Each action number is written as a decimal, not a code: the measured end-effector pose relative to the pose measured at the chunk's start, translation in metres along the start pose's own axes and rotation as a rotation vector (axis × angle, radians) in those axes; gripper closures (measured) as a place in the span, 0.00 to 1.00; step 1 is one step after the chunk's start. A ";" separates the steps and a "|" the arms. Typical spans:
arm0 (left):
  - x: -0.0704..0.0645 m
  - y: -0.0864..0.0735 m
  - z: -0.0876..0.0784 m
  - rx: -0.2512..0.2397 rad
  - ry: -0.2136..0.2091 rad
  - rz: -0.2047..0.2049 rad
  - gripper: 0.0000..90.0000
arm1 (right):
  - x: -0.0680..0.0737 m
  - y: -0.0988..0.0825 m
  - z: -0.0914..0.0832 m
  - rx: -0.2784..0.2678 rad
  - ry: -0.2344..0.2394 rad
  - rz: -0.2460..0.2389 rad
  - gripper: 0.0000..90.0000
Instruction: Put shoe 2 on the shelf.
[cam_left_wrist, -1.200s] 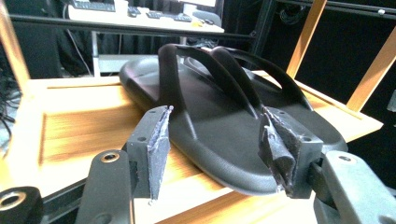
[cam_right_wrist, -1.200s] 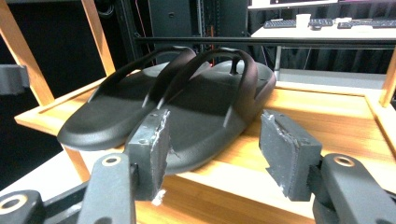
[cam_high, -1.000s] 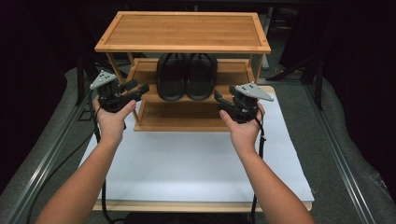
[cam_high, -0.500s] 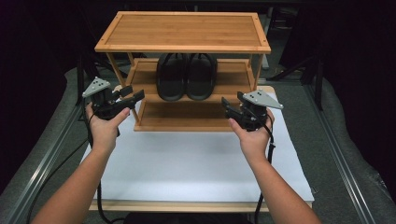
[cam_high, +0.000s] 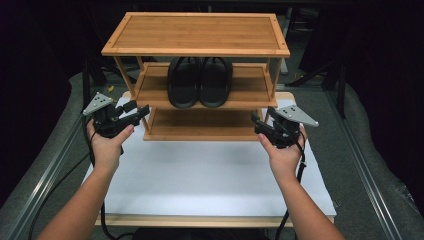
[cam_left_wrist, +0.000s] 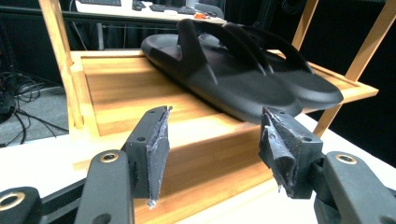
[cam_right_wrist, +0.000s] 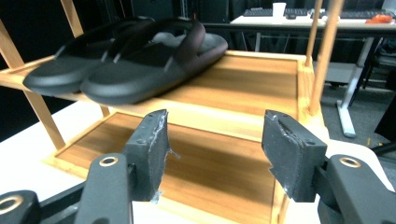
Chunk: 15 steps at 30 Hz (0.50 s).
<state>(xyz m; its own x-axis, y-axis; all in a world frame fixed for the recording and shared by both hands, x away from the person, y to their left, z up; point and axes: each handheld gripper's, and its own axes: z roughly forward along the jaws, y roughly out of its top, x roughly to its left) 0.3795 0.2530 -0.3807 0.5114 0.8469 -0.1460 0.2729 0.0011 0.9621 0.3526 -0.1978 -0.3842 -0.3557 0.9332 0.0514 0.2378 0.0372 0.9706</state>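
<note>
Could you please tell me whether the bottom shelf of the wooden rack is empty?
Empty: the bottom shelf shows bare wood, while both sandals sit on the middle shelf.

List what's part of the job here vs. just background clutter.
In play:
- pair of black sandals on the middle shelf
- wooden three-tier rack
- left gripper, open, at the rack's left side
- right gripper, open, at its right side

Lying about:
- white board under the rack
- paper cup on a desk behind
- keyboards on a far desk
</note>
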 end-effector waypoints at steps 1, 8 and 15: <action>0.000 -0.001 -0.001 0.000 0.001 0.000 0.47 | -0.001 -0.002 -0.001 -0.004 -0.008 0.000 0.45; 0.002 -0.011 -0.012 0.000 0.002 0.008 0.47 | -0.010 -0.016 -0.010 0.022 -0.045 -0.016 0.45; 0.011 -0.024 -0.023 0.005 0.028 0.011 0.47 | -0.021 -0.034 -0.019 0.058 -0.101 -0.039 0.45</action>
<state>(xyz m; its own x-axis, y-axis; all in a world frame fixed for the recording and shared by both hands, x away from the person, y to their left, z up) 0.3601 0.2748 -0.4001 0.4914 0.8613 -0.1291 0.2720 -0.0110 0.9622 0.3349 -0.2252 -0.4140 -0.2733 0.9618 -0.0133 0.2782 0.0922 0.9561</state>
